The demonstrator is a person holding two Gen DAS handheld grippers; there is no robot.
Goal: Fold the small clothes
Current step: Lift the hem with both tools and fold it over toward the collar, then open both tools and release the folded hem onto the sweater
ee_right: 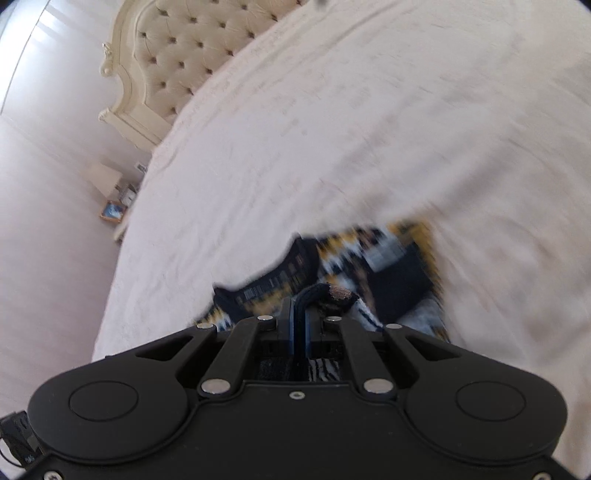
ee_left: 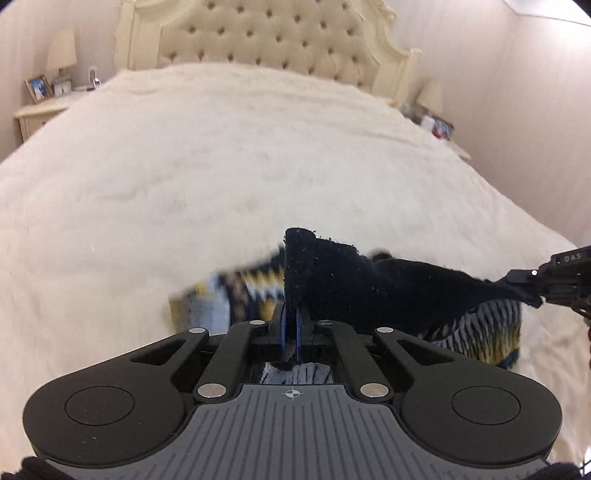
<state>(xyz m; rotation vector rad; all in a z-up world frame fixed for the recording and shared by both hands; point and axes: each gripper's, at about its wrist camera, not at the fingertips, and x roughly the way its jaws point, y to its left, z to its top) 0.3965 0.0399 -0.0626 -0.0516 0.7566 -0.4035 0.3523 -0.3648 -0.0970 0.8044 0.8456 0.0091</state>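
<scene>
tongs (ee_left: 291,314) (ee_right: 299,314) pinching patterned garment (ee_left: 369,280) above bed (ee_left: 221,166)

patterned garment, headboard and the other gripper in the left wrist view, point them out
patterned garment (ee_left: 369,280), left wrist view, dark upper fold
headboard (ee_left: 266,33), left wrist view, tufted middle
right gripper (ee_left: 532,291), left wrist view, its tip at the cloth

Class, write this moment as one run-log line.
left gripper: shut on garment | right gripper: shut on garment | garment: stretched between them over bed

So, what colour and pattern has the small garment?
Dark navy garment with a yellow-and-white zigzag knit pattern, clearest in the right wrist view.
</scene>
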